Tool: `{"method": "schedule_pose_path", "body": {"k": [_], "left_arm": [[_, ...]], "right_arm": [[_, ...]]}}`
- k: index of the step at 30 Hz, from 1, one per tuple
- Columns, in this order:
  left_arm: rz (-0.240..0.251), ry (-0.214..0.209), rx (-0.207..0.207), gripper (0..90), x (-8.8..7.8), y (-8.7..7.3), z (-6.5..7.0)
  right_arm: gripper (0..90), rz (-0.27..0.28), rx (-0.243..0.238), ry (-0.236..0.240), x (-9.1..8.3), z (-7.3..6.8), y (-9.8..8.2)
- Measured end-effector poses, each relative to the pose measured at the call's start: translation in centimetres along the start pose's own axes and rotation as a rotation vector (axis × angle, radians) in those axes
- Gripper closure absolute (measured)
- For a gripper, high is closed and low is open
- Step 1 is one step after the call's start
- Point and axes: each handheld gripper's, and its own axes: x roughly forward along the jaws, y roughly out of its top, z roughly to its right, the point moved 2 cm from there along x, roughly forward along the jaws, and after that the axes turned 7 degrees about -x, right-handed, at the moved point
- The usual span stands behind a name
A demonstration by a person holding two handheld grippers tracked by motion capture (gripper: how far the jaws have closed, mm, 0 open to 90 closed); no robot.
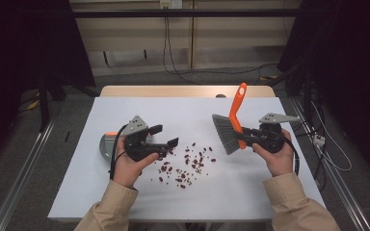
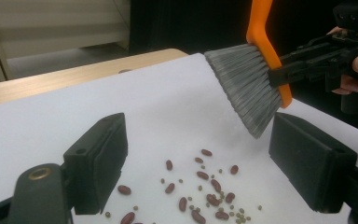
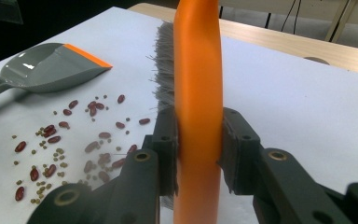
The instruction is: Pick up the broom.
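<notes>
Brush (image 1: pixel 232 130) with orange handle is clamped in the right gripper (image 1: pixel 248 136) in the high view, above the white table (image 1: pixel 250 192), right of the scattered beans (image 1: pixel 185 166). The left gripper (image 1: pixel 166 136) stands spread wide and holds nothing.

From the left gripper view, grey bristles (image 2: pixel 249 86) hang over the beans (image 2: pixel 205 191).

From the right gripper view, both pads squeeze the handle (image 3: pixel 198 102); a grey dustpan (image 3: pixel 46 70) lies beyond the beans.

brush (image 1: pixel 232 129): orange handle, grey bristles, I hold it clamped, handle up, bristles just above the sheet | beans (image 1: pixel 187 166): red and small green, loose on the sheet, left of the brush
</notes>
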Motion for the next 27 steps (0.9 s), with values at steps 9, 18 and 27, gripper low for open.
{"method": "schedule_pose_path", "body": {"k": [9, 18, 27], "left_arm": [[-0.002, 0.019, -0.004, 18.6, -0.7, 0.0, -0.7], [-0.004, 0.029, 0.009, 17.0, -1.2, -0.2, -1.3], [-0.002, 0.036, 0.014, 14.5, -1.6, -0.4, -1.7]], "right_arm": [[70.0, -0.121, -0.049, -0.093, 0.2, 0.6, -0.3], [69.7, -0.164, -0.058, -0.095, 1.9, 0.8, -1.0], [70.4, -0.149, -0.029, -0.079, 3.8, 0.4, -1.3]]}}
